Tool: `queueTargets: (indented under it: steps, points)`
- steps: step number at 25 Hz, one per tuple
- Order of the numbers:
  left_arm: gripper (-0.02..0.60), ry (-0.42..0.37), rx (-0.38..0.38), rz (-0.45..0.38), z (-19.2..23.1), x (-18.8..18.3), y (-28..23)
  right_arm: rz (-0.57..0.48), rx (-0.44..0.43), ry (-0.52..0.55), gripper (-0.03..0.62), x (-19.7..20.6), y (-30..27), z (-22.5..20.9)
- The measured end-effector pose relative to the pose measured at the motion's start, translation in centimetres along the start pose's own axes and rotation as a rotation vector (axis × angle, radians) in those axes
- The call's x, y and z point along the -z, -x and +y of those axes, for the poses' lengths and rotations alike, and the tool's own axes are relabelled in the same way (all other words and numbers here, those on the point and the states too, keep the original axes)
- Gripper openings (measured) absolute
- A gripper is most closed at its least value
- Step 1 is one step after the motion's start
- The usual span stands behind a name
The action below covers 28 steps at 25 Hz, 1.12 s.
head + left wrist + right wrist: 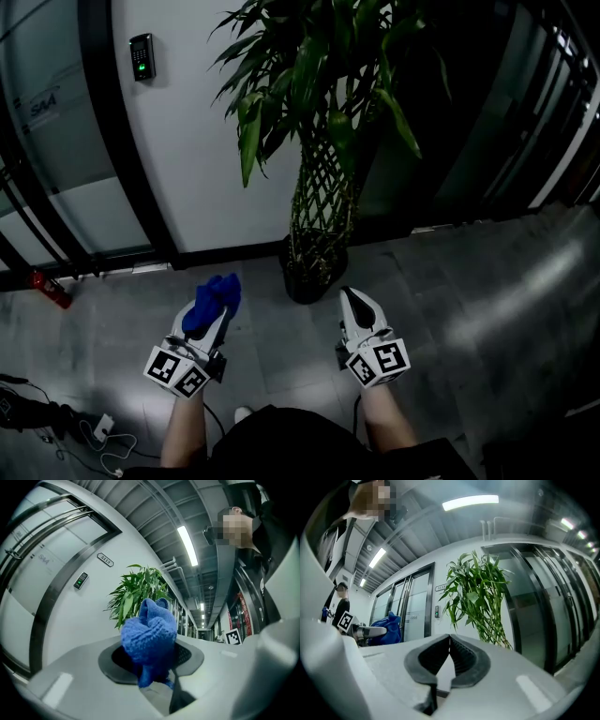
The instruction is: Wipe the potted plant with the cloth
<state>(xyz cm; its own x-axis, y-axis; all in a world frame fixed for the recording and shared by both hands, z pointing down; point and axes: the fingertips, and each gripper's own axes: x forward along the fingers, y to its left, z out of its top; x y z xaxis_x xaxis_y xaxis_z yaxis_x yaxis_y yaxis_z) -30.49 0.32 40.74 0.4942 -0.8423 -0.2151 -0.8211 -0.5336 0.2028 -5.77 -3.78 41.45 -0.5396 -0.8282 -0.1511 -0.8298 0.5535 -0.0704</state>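
A tall potted plant with a braided stem and long green leaves stands in a dark pot by the white wall. It also shows as a leafy plant in the left gripper view and as a plant in the right gripper view. My left gripper is shut on a bunched blue cloth, which fills the middle as blue cloth. My right gripper is shut with nothing in it, its tips touching, just right of the pot. Both grippers are short of the leaves.
A grey tiled floor lies below. A keypad hangs on the white wall, with glass doors to the left. A red item and cables lie at the lower left. A dark glass partition stands at the right.
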Motion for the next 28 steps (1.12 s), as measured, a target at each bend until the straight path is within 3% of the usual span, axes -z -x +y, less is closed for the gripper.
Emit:
queueTargets:
  steps: [13, 28]
  points:
    - [0.155, 0.016, -0.034, 0.037, 0.7, 1.5, 1.3, 0.041, -0.010, -0.002, 0.003, 2.3, 0.4, 0.3]
    - [0.154, -0.007, -0.048, 0.032, 1.3, 1.0, 1.3, 0.035, -0.003, 0.006, 0.003, 1.5, 0.0, 0.5]
